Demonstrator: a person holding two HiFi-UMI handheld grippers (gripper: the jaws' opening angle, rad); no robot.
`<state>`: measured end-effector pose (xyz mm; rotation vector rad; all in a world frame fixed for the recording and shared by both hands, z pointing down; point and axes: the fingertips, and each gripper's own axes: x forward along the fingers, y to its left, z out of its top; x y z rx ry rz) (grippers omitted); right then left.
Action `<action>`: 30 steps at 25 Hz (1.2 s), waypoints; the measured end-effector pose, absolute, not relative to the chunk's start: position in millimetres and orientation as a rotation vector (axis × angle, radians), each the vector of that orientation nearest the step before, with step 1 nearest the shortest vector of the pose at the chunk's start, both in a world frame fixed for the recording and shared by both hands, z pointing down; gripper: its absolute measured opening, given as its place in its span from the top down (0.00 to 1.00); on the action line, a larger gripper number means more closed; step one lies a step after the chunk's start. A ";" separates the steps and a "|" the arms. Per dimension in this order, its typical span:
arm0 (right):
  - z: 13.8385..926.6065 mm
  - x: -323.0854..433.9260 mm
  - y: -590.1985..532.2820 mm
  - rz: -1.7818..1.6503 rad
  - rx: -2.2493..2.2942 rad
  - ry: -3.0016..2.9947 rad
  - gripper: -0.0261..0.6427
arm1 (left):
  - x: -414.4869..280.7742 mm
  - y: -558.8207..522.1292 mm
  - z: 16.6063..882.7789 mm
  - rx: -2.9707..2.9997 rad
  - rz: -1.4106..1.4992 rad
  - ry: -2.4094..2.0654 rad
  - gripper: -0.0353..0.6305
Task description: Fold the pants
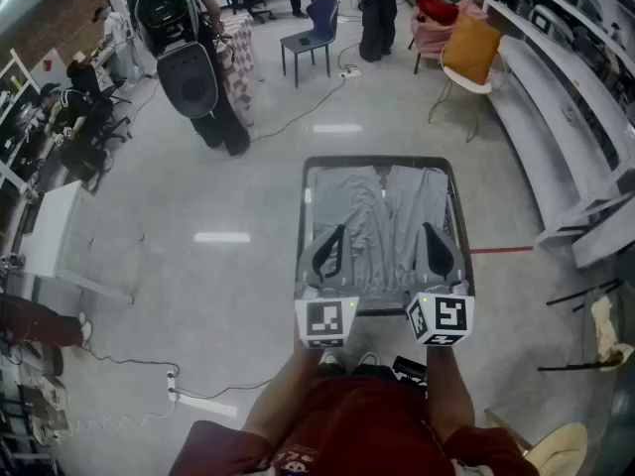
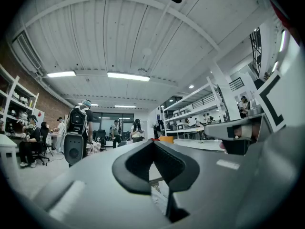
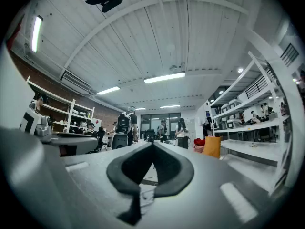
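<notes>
**Both tools shut over unfolded pants.** Jaws together and empty, the left tool (image 1: pixel 335 238) and the right tool (image 1: pixel 433 236) hang level over the near edge of the surface (image 1: pixel 303 216). The grey pants (image 1: pixel 382 211) lie spread flat there, running lengthways away from me, not yet folded.

The risks, as I judge them, start close in. With jaws together neither tool can take cloth, so pressing down now would only shove and rumple the near end, which the tools hide from me. Opening late or biting too deep could pinch both layers, or catch the surface rim along with the fabric. Farther out, if the two sides lift unevenly, the legs may drag askew toward the far edge and leave a crooked fold. Beyond the surface, a person with a backpack (image 1: pixel 189 58) stands well apart and looks like no hazard.

My forearms run forward side by side from the red shirt (image 1: pixel 367 415). The left marker cube (image 1: pixel 326 321) and the right marker cube (image 1: pixel 441 317) face up at the head camera. Both tools point straight ahead, one over each side of the pants.
</notes>
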<state>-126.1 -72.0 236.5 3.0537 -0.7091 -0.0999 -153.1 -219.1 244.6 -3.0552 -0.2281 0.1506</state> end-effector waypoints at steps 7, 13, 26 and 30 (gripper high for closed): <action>240.5 -124.5 -63.1 -0.080 3.041 -0.704 0.96 | -151.0 -202.8 247.3 -3.054 0.159 -0.254 0.94; 242.4 -124.1 -67.1 -0.066 3.034 -0.680 0.96 | -149.2 -204.2 248.0 -3.051 0.161 -0.286 0.94; 255.8 -128.8 -45.3 -0.088 3.103 -0.508 0.96 | -134.4 -188.4 267.2 -3.081 0.167 -0.462 0.94; 261.6 -135.2 -19.4 -0.086 3.134 -0.428 0.96 | -130.5 -156.5 272.8 -3.075 0.153 -0.574 0.94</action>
